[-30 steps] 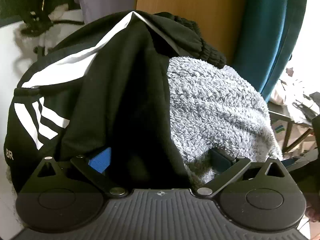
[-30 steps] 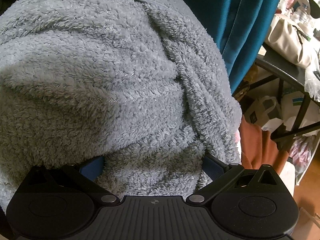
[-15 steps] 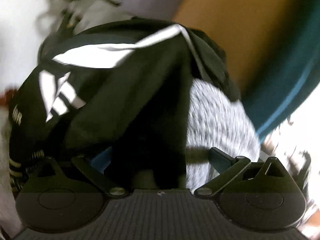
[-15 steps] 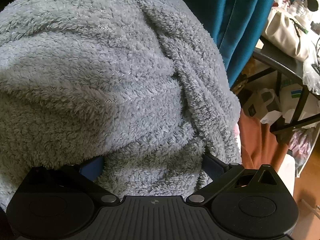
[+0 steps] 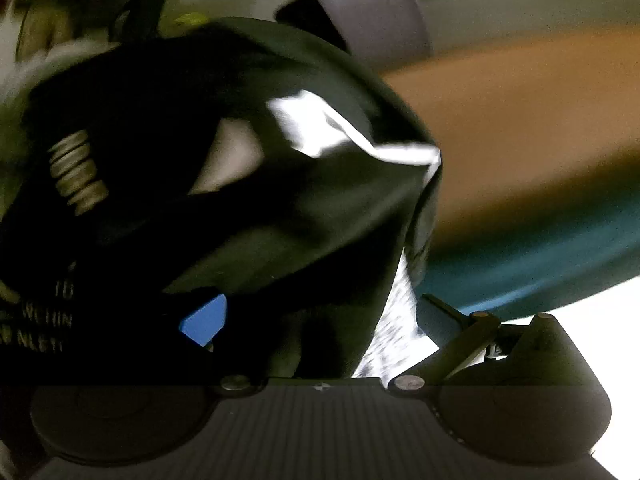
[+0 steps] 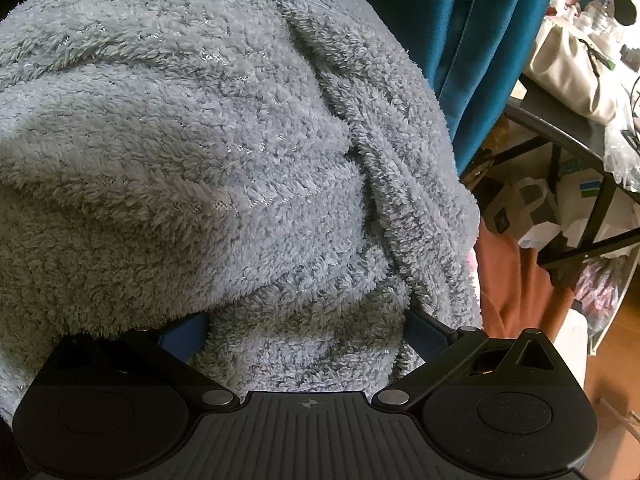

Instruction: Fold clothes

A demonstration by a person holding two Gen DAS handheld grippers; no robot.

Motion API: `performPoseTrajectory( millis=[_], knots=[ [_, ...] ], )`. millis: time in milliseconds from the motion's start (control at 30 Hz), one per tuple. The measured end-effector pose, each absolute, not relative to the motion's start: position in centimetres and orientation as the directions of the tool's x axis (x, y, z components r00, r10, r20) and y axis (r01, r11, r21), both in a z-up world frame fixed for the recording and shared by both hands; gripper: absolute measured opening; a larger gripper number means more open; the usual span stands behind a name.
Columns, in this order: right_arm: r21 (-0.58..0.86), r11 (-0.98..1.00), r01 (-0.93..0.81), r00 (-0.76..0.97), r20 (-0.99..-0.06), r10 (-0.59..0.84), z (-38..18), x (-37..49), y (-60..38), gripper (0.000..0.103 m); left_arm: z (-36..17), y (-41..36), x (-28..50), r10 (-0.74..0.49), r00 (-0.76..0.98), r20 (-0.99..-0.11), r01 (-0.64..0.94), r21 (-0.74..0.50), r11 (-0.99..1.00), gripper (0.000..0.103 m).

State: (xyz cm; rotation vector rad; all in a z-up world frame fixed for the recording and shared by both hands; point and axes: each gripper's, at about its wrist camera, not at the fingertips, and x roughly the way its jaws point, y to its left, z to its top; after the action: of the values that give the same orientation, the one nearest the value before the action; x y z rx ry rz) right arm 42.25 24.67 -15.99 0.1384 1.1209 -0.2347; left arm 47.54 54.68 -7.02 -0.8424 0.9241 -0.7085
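Note:
A black garment (image 5: 248,184) with white stripes fills the blurred left wrist view and drapes over my left gripper (image 5: 320,316). That gripper's fingers stand wide apart: the blue pad (image 5: 204,320) shows on the left, the other finger on the right. Only a sliver of the grey fleece (image 5: 396,320) shows between them. In the right wrist view the grey fleece garment (image 6: 208,152) lies bunched in thick folds. My right gripper (image 6: 304,330) is open, with fleece lying loosely between its spread fingers.
A grey-purple bucket (image 5: 372,12), a wooden panel (image 5: 520,120) and a teal curtain (image 6: 460,20) stand behind the clothes. To the right are a black-framed table (image 6: 560,132) with a beige bag (image 6: 568,68), an orange cloth (image 6: 508,280) and a paper bag (image 6: 524,208).
The left wrist view has swung and tilted fast, leaving it blurred. The black garment now covers nearly all of it and the fleece has shrunk to a sliver. The right gripper barely moved.

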Motion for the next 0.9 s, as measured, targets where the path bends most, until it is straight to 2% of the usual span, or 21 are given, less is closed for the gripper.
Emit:
performPoseTrajectory(
  millis=[100, 300, 467, 533, 600, 733, 800, 900],
  knots=[
    [-0.022, 0.966, 0.258, 0.411, -0.902, -0.130, -15.6, 42.2, 24.9, 0.102, -3.3, 51.4, 46.9, -0.734, 0.444, -0.513, 0.331, -0.668, 0.667, 0.103],
    [-0.049, 0.965, 0.257, 0.480, -0.860, -0.172, -12.7, 41.7, 25.4, 0.101, 2.9, 46.0, 48.0, -0.636, 0.509, -0.580, 0.521, -0.380, 0.764, 0.103],
    [-0.030, 0.957, 0.287, 0.510, -0.841, -0.180, -11.2, 41.1, 25.1, 0.101, 1.7, 42.0, 48.8, -0.548, 0.519, -0.656, 0.565, -0.218, 0.796, 0.103],
    [-0.018, 0.954, 0.298, 0.522, -0.834, -0.179, -10.8, 40.7, 24.8, 0.102, 1.3, 40.1, 48.6, -0.479, 0.541, -0.691, 0.585, -0.100, 0.805, 0.103],
    [-0.005, 0.953, 0.303, 0.529, -0.831, -0.172, -10.8, 40.4, 24.5, 0.102, 0.8, 39.3, 48.5, -0.455, 0.588, -0.669, 0.588, -0.033, 0.808, 0.103],
    [0.009, 0.952, 0.307, 0.519, -0.840, -0.160, -11.3, 40.7, 23.9, 0.102, -0.1, 40.1, 47.7, -0.494, 0.639, -0.589, 0.565, -0.075, 0.821, 0.103],
    [0.007, 0.952, 0.306, 0.513, -0.843, -0.159, -11.6, 40.8, 24.1, 0.102, -0.5, 40.2, 46.8, -0.503, 0.662, -0.556, 0.577, -0.051, 0.815, 0.103],
    [0.002, 0.953, 0.304, 0.508, -0.846, -0.161, -11.9, 41.0, 24.4, 0.102, -0.5, 39.9, 47.0, -0.502, 0.668, -0.550, 0.577, -0.043, 0.816, 0.103]
  ],
)
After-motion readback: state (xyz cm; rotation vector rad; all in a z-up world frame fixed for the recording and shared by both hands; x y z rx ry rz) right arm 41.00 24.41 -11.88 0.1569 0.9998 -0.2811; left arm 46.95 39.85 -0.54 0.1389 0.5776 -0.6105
